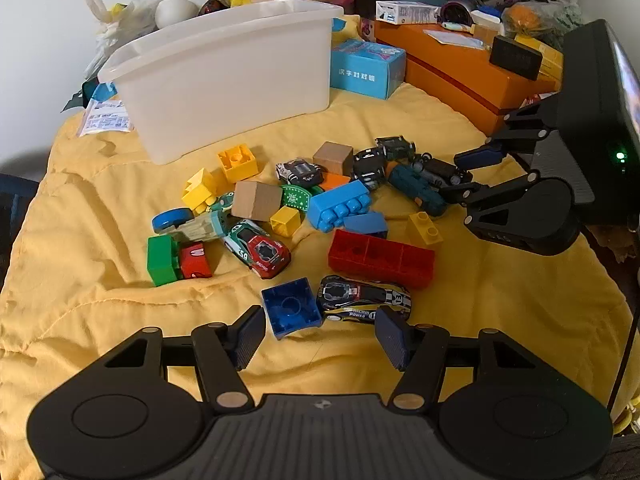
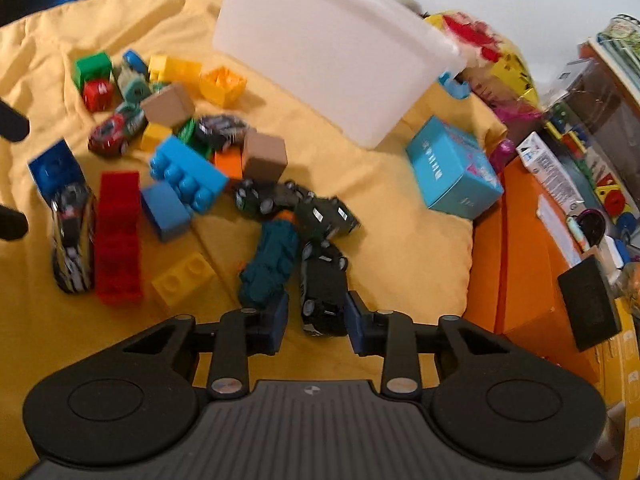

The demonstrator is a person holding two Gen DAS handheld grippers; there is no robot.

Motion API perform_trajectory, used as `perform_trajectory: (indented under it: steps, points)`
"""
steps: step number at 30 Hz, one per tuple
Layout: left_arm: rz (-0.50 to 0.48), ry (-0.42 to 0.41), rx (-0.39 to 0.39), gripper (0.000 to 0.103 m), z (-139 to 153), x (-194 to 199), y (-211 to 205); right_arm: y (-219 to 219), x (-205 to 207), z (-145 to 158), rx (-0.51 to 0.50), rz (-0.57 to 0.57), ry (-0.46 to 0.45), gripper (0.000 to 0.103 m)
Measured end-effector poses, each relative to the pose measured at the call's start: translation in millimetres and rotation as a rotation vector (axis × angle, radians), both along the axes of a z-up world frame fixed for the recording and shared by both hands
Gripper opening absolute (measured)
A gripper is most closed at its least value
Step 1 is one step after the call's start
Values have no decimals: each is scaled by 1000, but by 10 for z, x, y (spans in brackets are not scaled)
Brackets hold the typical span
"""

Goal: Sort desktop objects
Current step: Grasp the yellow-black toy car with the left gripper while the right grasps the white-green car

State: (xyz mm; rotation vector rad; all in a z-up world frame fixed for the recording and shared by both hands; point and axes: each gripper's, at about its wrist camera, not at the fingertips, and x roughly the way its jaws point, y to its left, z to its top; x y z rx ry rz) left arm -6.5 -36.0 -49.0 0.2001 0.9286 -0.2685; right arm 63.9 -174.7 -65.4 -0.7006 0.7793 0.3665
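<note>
Yellow cloth (image 1: 100, 208) over tabletop, wrinkled, so toys lie tilted and scattered. Left gripper (image 1: 320, 330) low over near edge of pile, jaws released and wide, lined up on blue brick (image 1: 291, 307) and racing car (image 1: 364, 298) just ahead; not touching either. Probably picking next target. Right gripper (image 2: 316, 314) down on cloth at right side of pile, jaws partly spread around black car (image 2: 322, 292), pads beside its flanks; contact unclear, blurred, so grip likely not closed yet. Teal truck (image 2: 269, 268) touching left pad side, could get dragged along. Further on: red brick (image 1: 380, 258), light-blue brick (image 1: 340, 206), two brown cubes (image 1: 256, 200), more cars, all loose in a heap. White bin (image 1: 224, 76) behind pile, mouth up, near both grippers; probable drop spot for sorted toys. Contents hidden by wall. Orange box (image 1: 460, 68) and clutter at far right, apart from pile.
</note>
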Motion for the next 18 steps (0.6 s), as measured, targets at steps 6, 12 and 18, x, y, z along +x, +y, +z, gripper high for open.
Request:
perform_trajectory:
  steps: [6,12,18]
  points:
    - [24,13,5,65,-54,17,17,-67,65,-54,61,-12,29,23]
    - [35,2,7,65,-38,65,51,-215,5,137,262,-130,106,22]
    - [-7,-12,30,62,-81,92,-9,-303,-287,269,460,-179,253,22]
